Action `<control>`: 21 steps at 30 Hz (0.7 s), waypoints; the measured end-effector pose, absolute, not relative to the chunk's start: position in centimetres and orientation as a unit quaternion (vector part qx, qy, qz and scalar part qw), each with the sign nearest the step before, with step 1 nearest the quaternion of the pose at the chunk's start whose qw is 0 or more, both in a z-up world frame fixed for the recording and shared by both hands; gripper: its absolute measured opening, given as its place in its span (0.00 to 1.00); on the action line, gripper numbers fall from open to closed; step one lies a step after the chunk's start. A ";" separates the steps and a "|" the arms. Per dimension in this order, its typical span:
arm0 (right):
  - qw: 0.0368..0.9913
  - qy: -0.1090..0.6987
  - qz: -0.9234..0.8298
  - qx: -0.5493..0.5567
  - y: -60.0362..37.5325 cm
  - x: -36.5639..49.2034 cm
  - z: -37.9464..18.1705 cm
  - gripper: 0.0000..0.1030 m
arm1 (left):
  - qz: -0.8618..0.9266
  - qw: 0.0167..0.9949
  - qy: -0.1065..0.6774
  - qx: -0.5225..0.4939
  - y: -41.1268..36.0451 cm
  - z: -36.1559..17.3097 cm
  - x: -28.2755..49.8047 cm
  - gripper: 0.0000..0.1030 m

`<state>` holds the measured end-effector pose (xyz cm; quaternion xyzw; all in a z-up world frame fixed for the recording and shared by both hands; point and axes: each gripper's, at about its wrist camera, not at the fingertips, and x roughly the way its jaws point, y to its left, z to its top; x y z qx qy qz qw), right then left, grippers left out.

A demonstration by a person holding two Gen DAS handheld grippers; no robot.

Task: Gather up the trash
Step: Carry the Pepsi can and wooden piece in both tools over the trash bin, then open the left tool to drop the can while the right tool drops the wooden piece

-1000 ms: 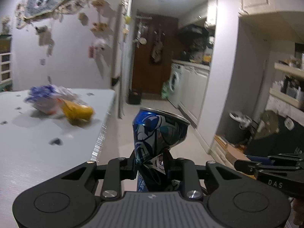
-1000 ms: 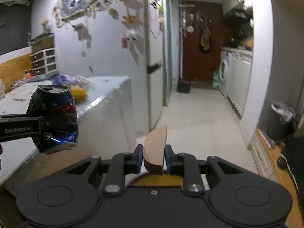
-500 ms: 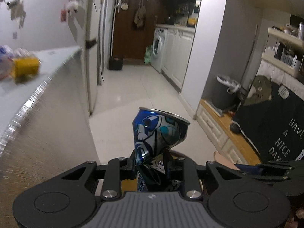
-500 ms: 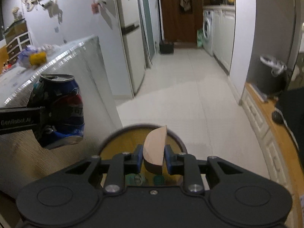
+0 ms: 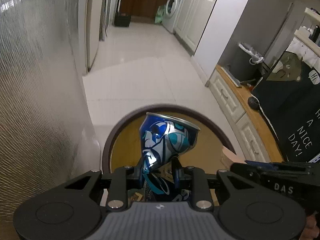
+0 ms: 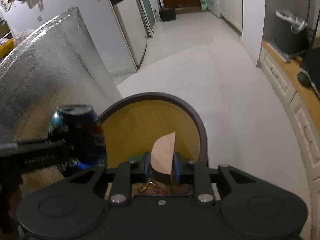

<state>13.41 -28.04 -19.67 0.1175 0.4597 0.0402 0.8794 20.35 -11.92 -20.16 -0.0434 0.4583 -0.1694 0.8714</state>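
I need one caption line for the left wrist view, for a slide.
Left gripper holds a crushed blue can above an open round bin.

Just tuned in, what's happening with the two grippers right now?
Trash is going into the bin. The left gripper is shut on a crushed blue can, held over the round bin with the yellow inside. The right gripper is shut on a tan paper scrap above the same bin. Neither is released.

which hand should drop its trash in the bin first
Probably right: the right gripper holds its paper scrap over the bin opening, while the left gripper's crushed can looks nearer the rim.
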 end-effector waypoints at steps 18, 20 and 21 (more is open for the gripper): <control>0.859 0.496 0.016 0.126 -28.2 16.2 -23.2 0.24 | -0.200 0.814 0.544 -0.026 -14.6 -27.9 24.5 0.50; 0.857 0.499 0.017 0.128 -28.3 16.2 -23.4 0.24 | -0.201 0.816 0.542 -0.023 -14.5 -27.7 24.4 0.50; 0.856 0.500 0.017 0.129 -28.4 16.3 -23.5 0.24 | -0.200 0.817 0.540 -0.019 -14.5 -27.5 24.3 0.50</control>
